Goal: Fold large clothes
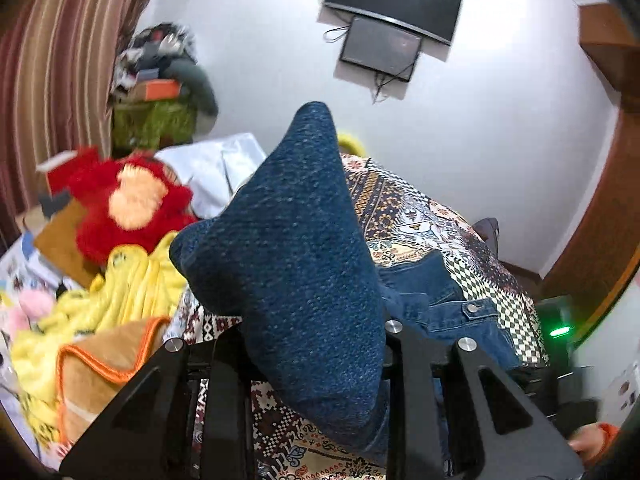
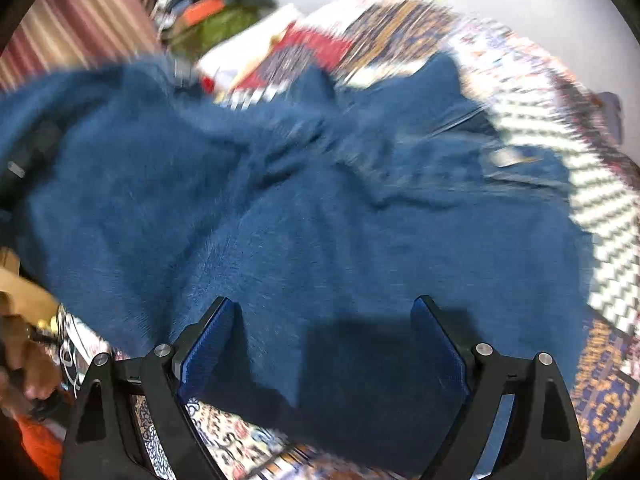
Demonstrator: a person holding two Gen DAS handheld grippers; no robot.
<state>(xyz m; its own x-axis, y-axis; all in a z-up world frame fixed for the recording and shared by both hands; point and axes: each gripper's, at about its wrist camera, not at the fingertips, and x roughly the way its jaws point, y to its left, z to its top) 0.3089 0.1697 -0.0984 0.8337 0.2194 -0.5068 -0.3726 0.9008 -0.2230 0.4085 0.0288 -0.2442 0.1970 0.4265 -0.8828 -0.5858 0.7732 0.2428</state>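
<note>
Jacket (image 2: 320, 208) on bedspread (image 1: 404, 216); plush toy (image 1: 128, 204) left, wall screen (image 1: 394, 0) behind

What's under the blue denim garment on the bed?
A patterned bedspread shows around the blue denim garment on its right and near edges. Whatever lies beneath the garment's middle is covered. The left gripper holds one lifted fold of it.

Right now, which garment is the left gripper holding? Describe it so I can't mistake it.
Start from the patterned bedspread covering the bed. The dark blue denim jacket lies on it, and the left gripper is shut on a raised fold of it. Unlike the yellow towel and red plush toy beside it, it is blue with metal buttons.
</note>
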